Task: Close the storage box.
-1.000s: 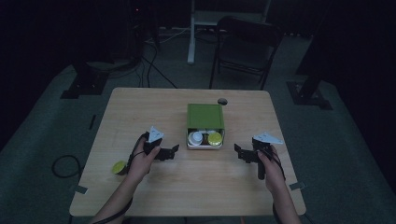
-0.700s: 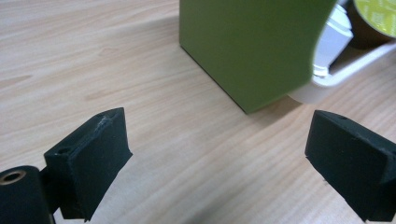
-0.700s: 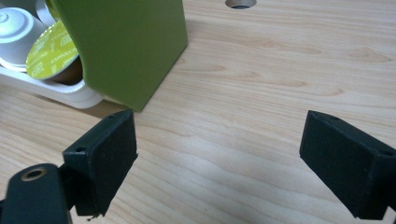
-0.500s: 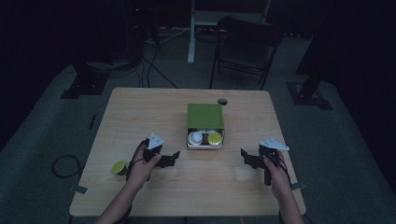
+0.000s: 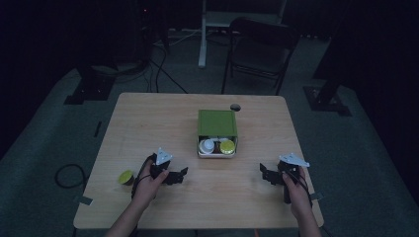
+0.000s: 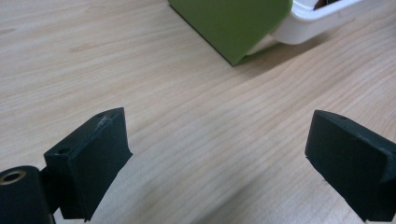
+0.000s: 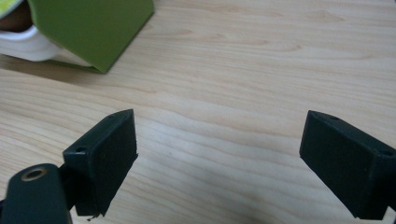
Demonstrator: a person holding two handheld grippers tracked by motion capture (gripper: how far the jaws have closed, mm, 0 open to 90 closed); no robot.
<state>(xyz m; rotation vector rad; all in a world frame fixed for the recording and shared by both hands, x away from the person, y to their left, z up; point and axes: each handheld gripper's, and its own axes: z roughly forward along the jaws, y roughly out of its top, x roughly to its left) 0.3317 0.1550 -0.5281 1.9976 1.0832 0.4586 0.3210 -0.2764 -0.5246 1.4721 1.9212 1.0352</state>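
A green box (image 5: pixel 217 123) lies mid-table with a white tray (image 5: pixel 216 154) slid partly out of its near end; the tray holds a white-lidded pot (image 5: pixel 208 145) and a yellow-lidded pot (image 5: pixel 227 146). My left gripper (image 5: pixel 182 174) hovers low over the wood to the tray's near left, jaws open and empty. In the left gripper view the left gripper (image 6: pixel 219 158) looks over bare wood toward the green box (image 6: pixel 233 23) and tray (image 6: pixel 317 21). My right gripper (image 5: pixel 263 174) stands open and empty to the tray's near right. The right gripper (image 7: pixel 219 161) faces the box (image 7: pixel 93 28).
A small yellow-lidded pot (image 5: pixel 126 177) sits on the table (image 5: pixel 163 113) near its left edge, beside my left hand. A dark hole (image 5: pixel 235 107) marks the far edge. A folding chair (image 5: pixel 259 49) and cables stand beyond the table.
Both hands have drawn back toward the table's near edge, away from the box, the right one also drifting outward. Jaws stay as wide as before.
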